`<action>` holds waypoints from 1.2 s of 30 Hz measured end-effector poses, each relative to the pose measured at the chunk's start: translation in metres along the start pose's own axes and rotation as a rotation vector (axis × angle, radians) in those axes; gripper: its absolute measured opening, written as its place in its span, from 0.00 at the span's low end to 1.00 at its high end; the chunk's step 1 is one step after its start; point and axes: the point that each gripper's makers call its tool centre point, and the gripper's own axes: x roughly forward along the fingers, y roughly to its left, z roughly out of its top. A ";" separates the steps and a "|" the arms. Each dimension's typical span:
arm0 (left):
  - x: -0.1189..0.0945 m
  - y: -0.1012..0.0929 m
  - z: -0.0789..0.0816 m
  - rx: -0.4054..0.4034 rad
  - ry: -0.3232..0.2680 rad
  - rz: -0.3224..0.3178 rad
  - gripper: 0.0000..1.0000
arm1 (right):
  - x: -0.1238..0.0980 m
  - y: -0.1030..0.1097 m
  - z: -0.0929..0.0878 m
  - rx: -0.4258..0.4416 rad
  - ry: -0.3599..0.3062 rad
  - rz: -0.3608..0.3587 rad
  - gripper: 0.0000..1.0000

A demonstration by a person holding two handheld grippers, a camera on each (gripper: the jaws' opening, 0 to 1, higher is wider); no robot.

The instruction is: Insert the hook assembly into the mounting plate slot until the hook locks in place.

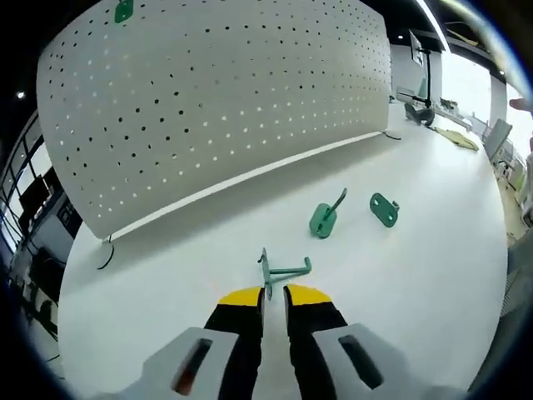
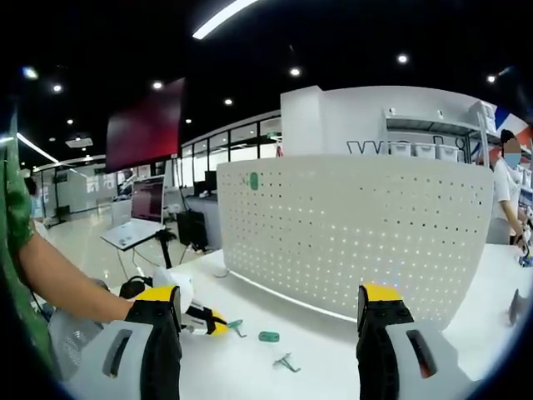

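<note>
Gripping a green hook (image 1: 279, 268) low over the white counter (image 1: 433, 250), the left hand-held gripper (image 1: 274, 293) is clamped; another hook (image 1: 326, 215) and mounting plate (image 1: 384, 208) lie beyond. The right hand-held gripper (image 2: 271, 302) stands apart.

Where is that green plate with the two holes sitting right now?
In the left gripper view, the green plate lies flat on the white table, right of a green hook, in front of the pegboard.

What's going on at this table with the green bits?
A person holds a tool in each hand. The left tool is shut on a green metal hook on the white table. Another green hook and a green oval plate lie farther along, before a white pegboard. The right tool hangs open above.
</note>
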 end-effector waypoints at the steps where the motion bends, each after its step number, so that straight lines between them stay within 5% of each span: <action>1: 0.000 0.000 0.000 0.000 0.000 0.001 0.10 | 0.000 0.000 -0.001 0.001 0.002 0.000 0.89; 18: 0.001 0.006 0.003 0.009 -0.016 0.019 0.03 | 0.002 0.002 -0.004 0.000 0.015 0.005 0.89; 27: -0.006 0.005 0.003 -0.059 -0.011 -0.016 0.02 | 0.003 0.004 -0.003 -0.001 0.013 0.011 0.89; 36: -0.036 0.000 0.041 -0.166 -0.105 -0.099 0.02 | 0.002 0.007 0.000 -0.006 0.007 0.020 0.88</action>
